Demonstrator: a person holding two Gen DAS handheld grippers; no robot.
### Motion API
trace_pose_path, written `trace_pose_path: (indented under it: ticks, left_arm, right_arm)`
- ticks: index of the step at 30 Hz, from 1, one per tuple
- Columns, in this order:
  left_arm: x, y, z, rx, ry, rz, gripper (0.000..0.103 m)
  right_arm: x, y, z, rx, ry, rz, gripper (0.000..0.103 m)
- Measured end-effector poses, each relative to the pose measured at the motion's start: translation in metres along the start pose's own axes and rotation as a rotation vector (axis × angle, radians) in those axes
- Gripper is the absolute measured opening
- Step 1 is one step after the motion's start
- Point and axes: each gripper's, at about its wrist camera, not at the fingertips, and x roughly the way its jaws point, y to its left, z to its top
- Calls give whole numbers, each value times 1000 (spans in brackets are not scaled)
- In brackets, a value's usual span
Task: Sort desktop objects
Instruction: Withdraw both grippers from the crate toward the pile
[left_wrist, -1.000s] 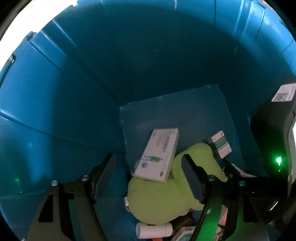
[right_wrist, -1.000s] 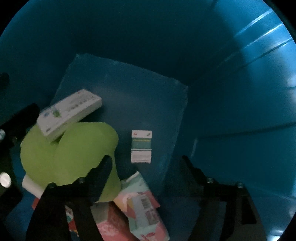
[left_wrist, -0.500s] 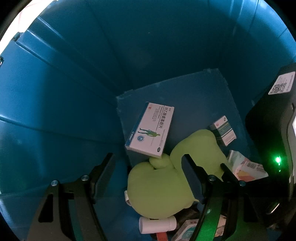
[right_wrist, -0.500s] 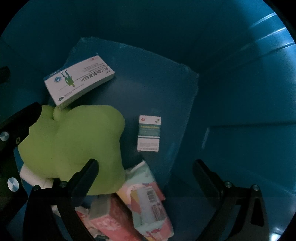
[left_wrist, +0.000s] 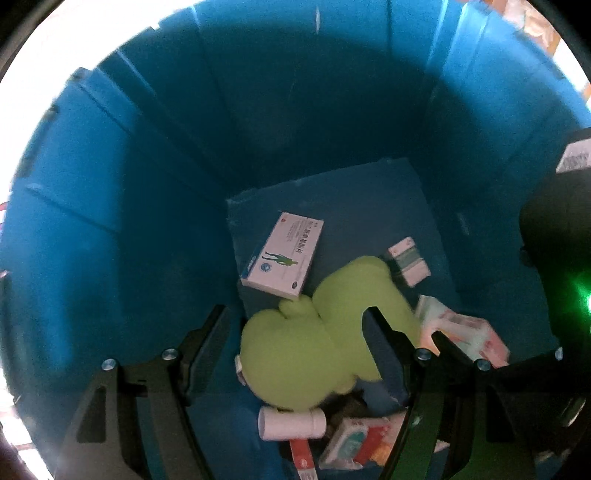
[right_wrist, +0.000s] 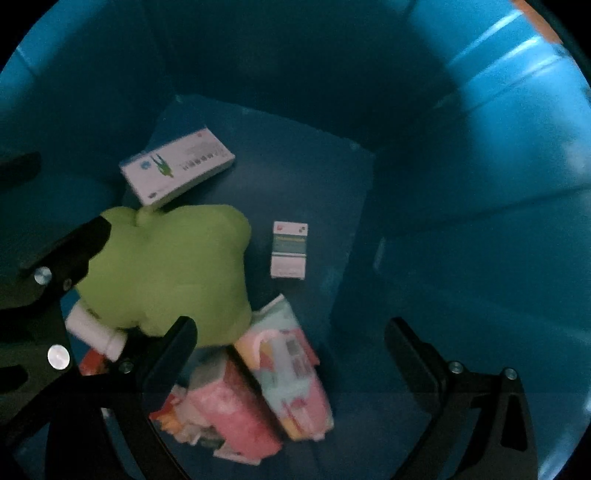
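Observation:
I look down into a deep blue bin (left_wrist: 147, 184). On its floor lie a green plush toy (left_wrist: 295, 354), a white medicine box with a green figure (left_wrist: 284, 254) at the plush's far edge, and a small white-and-green box (left_wrist: 408, 261). My left gripper (left_wrist: 295, 317) hangs open above the plush and holds nothing. My right gripper (right_wrist: 290, 328) stands wide open above the pink tissue packs (right_wrist: 291, 373), also with nothing in it. The right wrist view shows the plush (right_wrist: 173, 266), the medicine box (right_wrist: 177, 170) and the small box (right_wrist: 290, 249).
A white bottle (left_wrist: 291, 422) and several colourful packets lie under the plush's near side. Steep ribbed bin walls (right_wrist: 461, 221) close in all round. The right gripper's black body (left_wrist: 554, 258) fills the right edge of the left wrist view.
Both grippers have risen, so the bin's contents look smaller. The right jaws have spread wider. The white medicine box has slid off the plush onto the floor beyond it.

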Motion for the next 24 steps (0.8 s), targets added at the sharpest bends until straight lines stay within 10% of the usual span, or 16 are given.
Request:
trace_pose_path:
  ticks: [10, 24]
  left_arm:
    - [-140, 50, -72, -44, -245, -50, 73]
    - [-220, 206, -259, -293, -657, 160, 86]
  right_arm:
    - [-121, 36, -53, -8, -211, 105, 103]
    - [-226, 199, -121, -217, -496, 313, 103]
